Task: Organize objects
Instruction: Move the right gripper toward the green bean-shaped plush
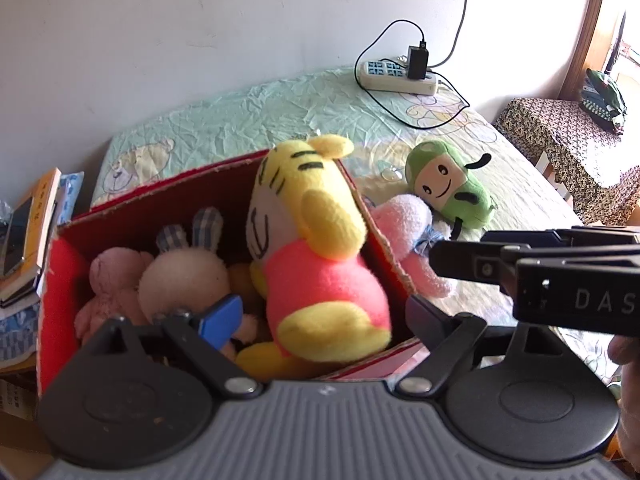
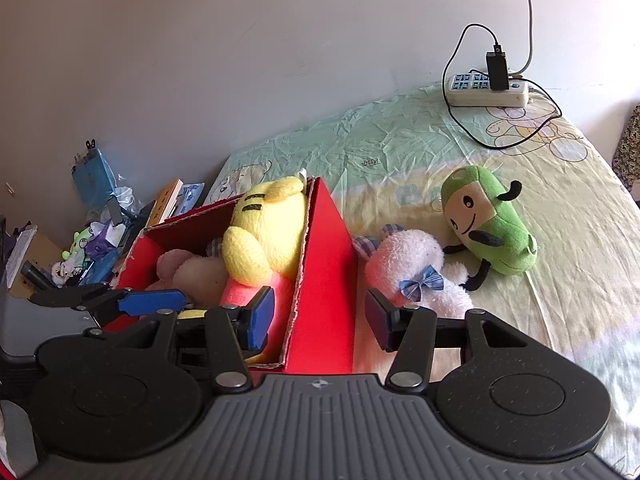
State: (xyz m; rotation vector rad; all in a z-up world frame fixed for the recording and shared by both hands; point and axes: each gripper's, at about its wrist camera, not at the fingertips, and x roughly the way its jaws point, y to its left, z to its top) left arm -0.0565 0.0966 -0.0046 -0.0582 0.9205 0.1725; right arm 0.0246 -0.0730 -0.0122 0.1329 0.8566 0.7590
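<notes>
A red cardboard box (image 1: pixel 60 280) (image 2: pixel 324 280) stands on the bed and holds several plush toys. A yellow tiger plush in a pink shirt (image 1: pixel 312 248) (image 2: pixel 264 236) leans against the box's right wall. My left gripper (image 1: pixel 320 320) is open around the tiger's lower body, over the box. A pink-white plush with a blue bow (image 2: pixel 416 276) (image 1: pixel 412 232) lies outside the box on the right. A green plush (image 2: pixel 488 224) (image 1: pixel 452 188) lies beyond it. My right gripper (image 2: pixel 320 320) is open and empty, astride the box's right wall.
A power strip (image 2: pixel 488 90) with a charger and cables lies at the bed's far end by the wall. Books and clutter (image 2: pixel 92 240) sit left of the box. A patterned covered stool (image 1: pixel 568 148) stands right of the bed.
</notes>
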